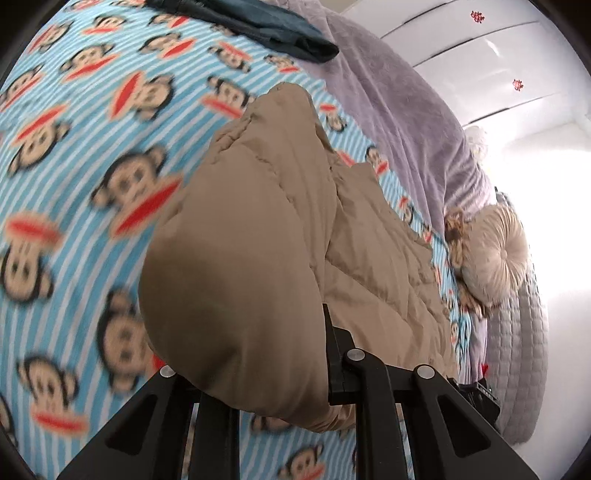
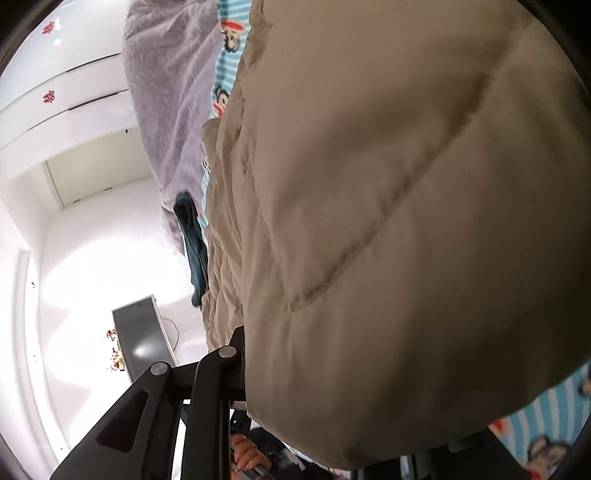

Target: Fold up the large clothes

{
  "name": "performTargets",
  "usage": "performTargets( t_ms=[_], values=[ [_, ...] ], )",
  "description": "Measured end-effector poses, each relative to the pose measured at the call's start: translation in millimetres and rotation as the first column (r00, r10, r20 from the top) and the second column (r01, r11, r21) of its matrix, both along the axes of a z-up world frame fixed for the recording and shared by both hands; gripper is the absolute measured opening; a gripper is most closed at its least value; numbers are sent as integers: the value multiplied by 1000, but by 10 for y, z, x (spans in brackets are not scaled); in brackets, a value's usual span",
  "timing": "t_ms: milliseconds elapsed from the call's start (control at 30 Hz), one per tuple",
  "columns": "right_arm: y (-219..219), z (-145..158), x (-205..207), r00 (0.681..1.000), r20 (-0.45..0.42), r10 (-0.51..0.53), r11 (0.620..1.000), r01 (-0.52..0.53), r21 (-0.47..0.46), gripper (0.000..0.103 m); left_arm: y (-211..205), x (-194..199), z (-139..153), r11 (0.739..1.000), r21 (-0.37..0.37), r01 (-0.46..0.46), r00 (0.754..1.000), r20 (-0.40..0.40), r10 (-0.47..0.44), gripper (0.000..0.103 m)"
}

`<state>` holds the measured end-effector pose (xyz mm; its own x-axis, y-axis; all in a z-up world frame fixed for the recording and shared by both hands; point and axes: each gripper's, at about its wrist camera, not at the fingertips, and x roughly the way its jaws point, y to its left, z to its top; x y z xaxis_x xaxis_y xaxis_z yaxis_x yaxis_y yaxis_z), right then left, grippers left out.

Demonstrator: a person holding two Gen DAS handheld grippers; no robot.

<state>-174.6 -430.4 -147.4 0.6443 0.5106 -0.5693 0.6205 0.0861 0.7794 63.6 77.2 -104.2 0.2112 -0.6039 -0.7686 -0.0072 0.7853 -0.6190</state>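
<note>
A tan quilted puffer jacket (image 1: 266, 229) lies on a bed with a blue striped monkey-print sheet (image 1: 74, 155). My left gripper (image 1: 295, 373) is shut on a puffy edge of the jacket, which bulges over the left finger and hides it; the right finger (image 1: 334, 354) shows against the fabric. In the right wrist view the same jacket (image 2: 406, 184) fills most of the frame. My right gripper (image 2: 258, 354) is shut on its edge; only the left finger (image 2: 236, 354) shows, the other is hidden by fabric.
A lilac fleece blanket (image 1: 399, 96) lies along the far side of the bed. A folded dark teal garment (image 1: 273, 29) sits at the top. A beige round cushion (image 1: 495, 251) and a grey quilt (image 1: 524, 362) lie right. A monitor (image 2: 144, 336) stands by the white wall.
</note>
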Motion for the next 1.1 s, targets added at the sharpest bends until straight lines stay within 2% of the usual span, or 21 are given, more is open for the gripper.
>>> performTargets(
  t_ms=[200,300,467,533,567,633,733,800,900,967,1000,1033,1100],
  values=[
    [169,-44,-648,1000,-28,9,999,-7,47,25,321,-696,-105,998,38,44,996,-80,-41,21],
    [245,-112,-966,998,-64,14,998,-10,58,25,469,-1008,-264,995,79,64,989,-135,-53,21],
    [206,-350,-1164,990,-138,-10,997,20,70,32,579,-1183,-469,991,131,28,981,-193,-2,24],
    [199,-339,-1190,987,-161,-2,998,12,61,40,597,-1189,-427,985,169,33,982,-190,0,31],
    [190,-295,-1171,986,-167,11,999,-3,48,41,604,-1200,-349,978,201,51,984,-175,-15,31],
    [172,-183,-1161,980,-189,66,998,-66,4,53,652,-1230,-206,967,244,74,988,-147,-39,31],
    [177,1,-1107,965,-208,157,983,-173,-63,57,746,-1258,18,957,281,75,993,-109,-46,31],
    [223,147,-1097,949,-210,235,960,-261,-103,59,858,-1308,228,943,329,48,998,-57,-31,31],
    [370,344,-1087,916,-191,353,914,-382,-141,58,1011,-1328,460,936,351,1,1000,-1,0,31],
    [325,487,-1013,891,-171,421,878,-448,-170,53,981,-1251,520,936,353,-8,1000,18,2,31],
    [350,553,-993,879,-157,450,860,-474,-190,40,953,-1218,519,932,362,3,999,29,-14,31],
    [400,606,-932,876,-147,460,853,-481,-204,34,892,-1173,495,926,378,16,999,34,-31,31],
    [467,714,-848,877,-147,458,838,-481,-258,34,733,-1070,389,916,399,47,997,38,-68,31]
  ],
)
